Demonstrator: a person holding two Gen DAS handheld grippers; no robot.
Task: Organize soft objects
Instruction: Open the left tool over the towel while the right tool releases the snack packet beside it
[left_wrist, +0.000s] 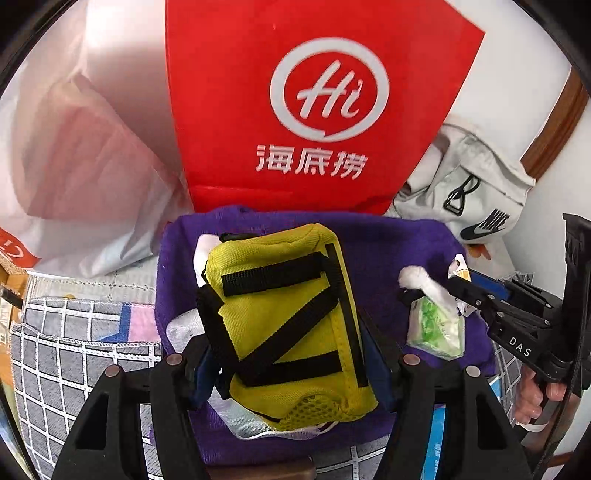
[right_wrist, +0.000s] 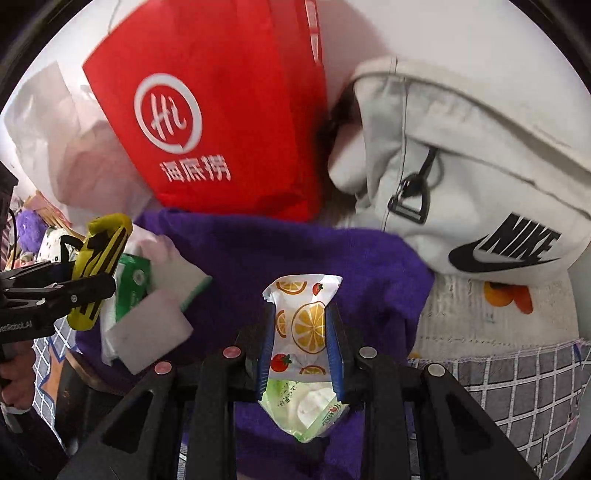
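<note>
In the left wrist view a yellow pouch (left_wrist: 288, 317) with black straps sits between the blue pads of my left gripper (left_wrist: 291, 339), which is shut on it. The pouch hangs just above a folded purple cloth (left_wrist: 388, 243). My right gripper (right_wrist: 300, 321) is shut on a soft tissue packet (right_wrist: 303, 325) printed with orange slices and strawberries, also over the purple cloth (right_wrist: 295, 243). From the left wrist the right gripper (left_wrist: 461, 295) and its packet (left_wrist: 436, 325) show at the right. From the right wrist the left gripper (right_wrist: 85, 288) with the yellow pouch (right_wrist: 103, 258) shows at the left.
A red shopping bag (left_wrist: 295, 110) stands behind the cloth, a white Nike bag (right_wrist: 480, 184) to its right and a white plastic bag (left_wrist: 74, 166) to its left. A green packet (right_wrist: 133, 288) and white pads (right_wrist: 151, 325) lie on the cloth's left part. Grey checked fabric (left_wrist: 74, 350) lies underneath.
</note>
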